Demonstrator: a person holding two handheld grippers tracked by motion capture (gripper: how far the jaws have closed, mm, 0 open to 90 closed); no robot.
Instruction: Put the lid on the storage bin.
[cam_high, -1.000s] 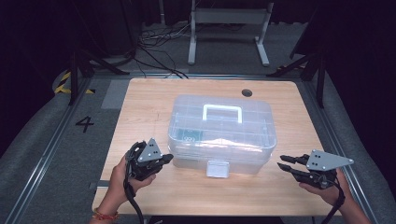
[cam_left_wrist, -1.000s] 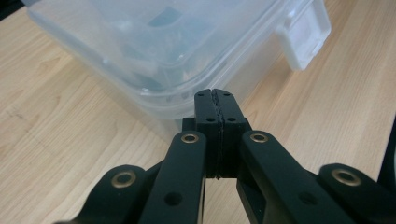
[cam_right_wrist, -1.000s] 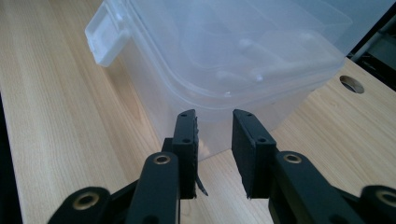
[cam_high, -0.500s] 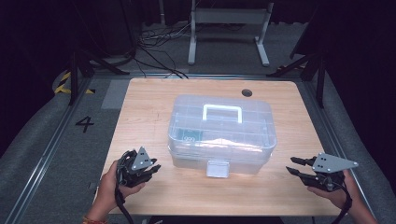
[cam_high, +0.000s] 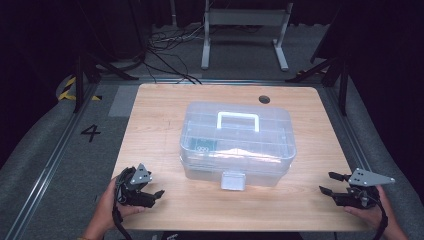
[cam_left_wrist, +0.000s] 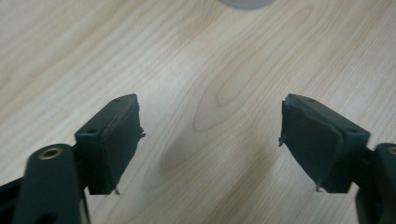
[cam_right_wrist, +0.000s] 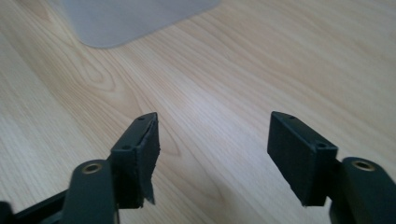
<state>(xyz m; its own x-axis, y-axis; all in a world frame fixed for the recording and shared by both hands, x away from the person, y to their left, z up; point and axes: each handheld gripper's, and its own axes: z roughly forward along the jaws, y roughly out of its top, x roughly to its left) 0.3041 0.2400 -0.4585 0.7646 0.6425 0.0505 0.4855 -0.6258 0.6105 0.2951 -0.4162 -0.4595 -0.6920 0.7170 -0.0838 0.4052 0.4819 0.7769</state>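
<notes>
Pale wood-grain table (cam_high: 150, 115), smooth with a soft sheen, dark knots swirling under both sets of jaws. At its centre, the storage box (cam_high: 237, 145): clear, glossy plastic, with an opaque white handle (cam_high: 238, 120) and a frosted latch (cam_high: 233, 181). Left gripper (cam_left_wrist: 210, 140) shows matt black pads (cam_left_wrist: 116, 135), edges frayed and rough. Right gripper (cam_right_wrist: 212, 149), same matt black, carries a dull grey plate (cam_high: 369, 177).

A light wooden table (cam_high: 150, 125) has a small round hole (cam_high: 264, 99) near its far right corner. Beyond its far edge, a grey metal stand (cam_high: 245, 30) rests on the dark floor beside tangled black cables (cam_high: 165, 42). On the left, a grey mat (cam_high: 45, 155) bears a black number 4 (cam_high: 91, 132); farther left is what may be yellow-black hazard tape (cam_high: 67, 89).
</notes>
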